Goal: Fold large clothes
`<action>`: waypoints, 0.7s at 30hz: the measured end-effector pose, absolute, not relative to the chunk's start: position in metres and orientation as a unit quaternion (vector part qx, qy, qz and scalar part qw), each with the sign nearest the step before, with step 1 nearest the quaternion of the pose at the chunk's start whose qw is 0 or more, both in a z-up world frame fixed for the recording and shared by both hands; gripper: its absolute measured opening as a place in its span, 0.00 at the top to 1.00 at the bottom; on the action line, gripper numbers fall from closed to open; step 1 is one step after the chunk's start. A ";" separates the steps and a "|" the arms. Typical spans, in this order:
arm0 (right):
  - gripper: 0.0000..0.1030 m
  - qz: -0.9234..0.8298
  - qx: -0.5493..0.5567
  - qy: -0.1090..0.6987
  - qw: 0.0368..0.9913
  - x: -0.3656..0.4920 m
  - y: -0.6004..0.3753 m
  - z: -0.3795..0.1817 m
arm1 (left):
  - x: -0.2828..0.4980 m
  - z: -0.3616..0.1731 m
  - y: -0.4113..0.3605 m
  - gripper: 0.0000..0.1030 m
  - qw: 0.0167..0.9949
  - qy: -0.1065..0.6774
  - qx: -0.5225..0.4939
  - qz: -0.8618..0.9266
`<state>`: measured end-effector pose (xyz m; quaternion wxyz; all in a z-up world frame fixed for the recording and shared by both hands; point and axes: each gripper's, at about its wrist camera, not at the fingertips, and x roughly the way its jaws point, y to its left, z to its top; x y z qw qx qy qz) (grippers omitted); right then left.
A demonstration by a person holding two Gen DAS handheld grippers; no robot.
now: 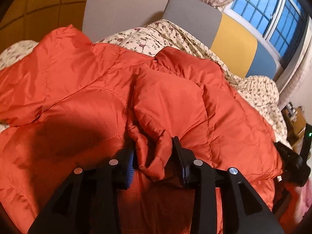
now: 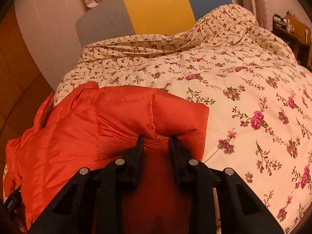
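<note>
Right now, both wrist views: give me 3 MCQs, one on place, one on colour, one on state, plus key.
1. What does the orange puffer jacket lie on?
A. floral bedspread
B. wooden floor
C. desk

2. What colour is the middle panel of the headboard?
A. green
B. yellow
C. red

3. What are the left gripper jaws doing?
A. spread wide in the air
B. pinching a fold of the jacket
C. holding a hanger

Key: 1 A, the floral cloth spreads out around the jacket. 2 B, yellow sits between grey and blue. 3 B, bunched orange fabric sits between the jaws.
</note>
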<state>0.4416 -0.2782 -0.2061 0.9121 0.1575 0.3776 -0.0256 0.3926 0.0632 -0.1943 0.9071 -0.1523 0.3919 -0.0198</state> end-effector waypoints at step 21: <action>0.74 0.000 0.061 0.389 0.919 0.387 -0.233 -0.206 | 0.393 -0.193 0.070 0.62 0.905 0.391 -0.167 -0.025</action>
